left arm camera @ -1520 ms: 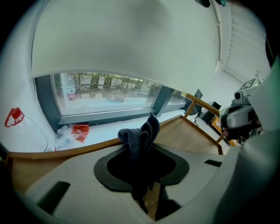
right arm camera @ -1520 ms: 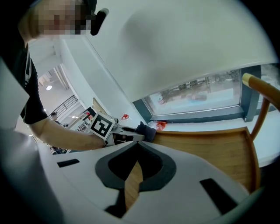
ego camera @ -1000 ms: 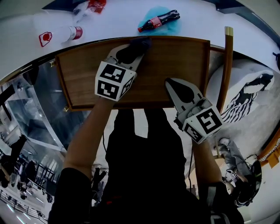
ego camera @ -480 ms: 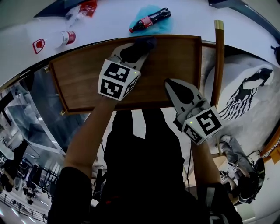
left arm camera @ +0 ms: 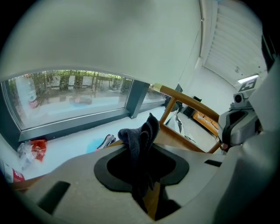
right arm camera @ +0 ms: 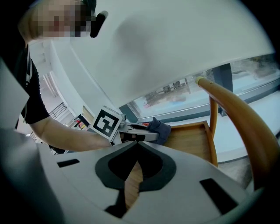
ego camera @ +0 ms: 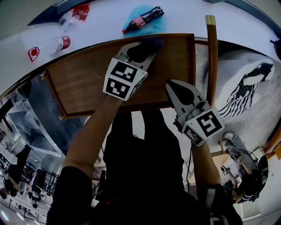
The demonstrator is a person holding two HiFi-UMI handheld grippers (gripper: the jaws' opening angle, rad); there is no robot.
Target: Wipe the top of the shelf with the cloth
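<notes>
pinching the cloth [left arm camera: 139,141] tight in the left gripper [ego camera: 148,45] fingers and pressing it down at the far edge of the shelf [ego camera: 83,83] top to wipe, with the right gripper [right arm camera: 137,143] fingers closed, empty, over the near edge.

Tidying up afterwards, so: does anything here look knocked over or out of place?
Yes: beyond the shelf, a cola bottle lies on its side on something blue, and a red-labelled bottle lies toppled further left.

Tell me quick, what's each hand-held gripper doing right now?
Left hand-held gripper: closed, holding the dark cloth.
Right hand-held gripper: closed, holding nothing.
</notes>
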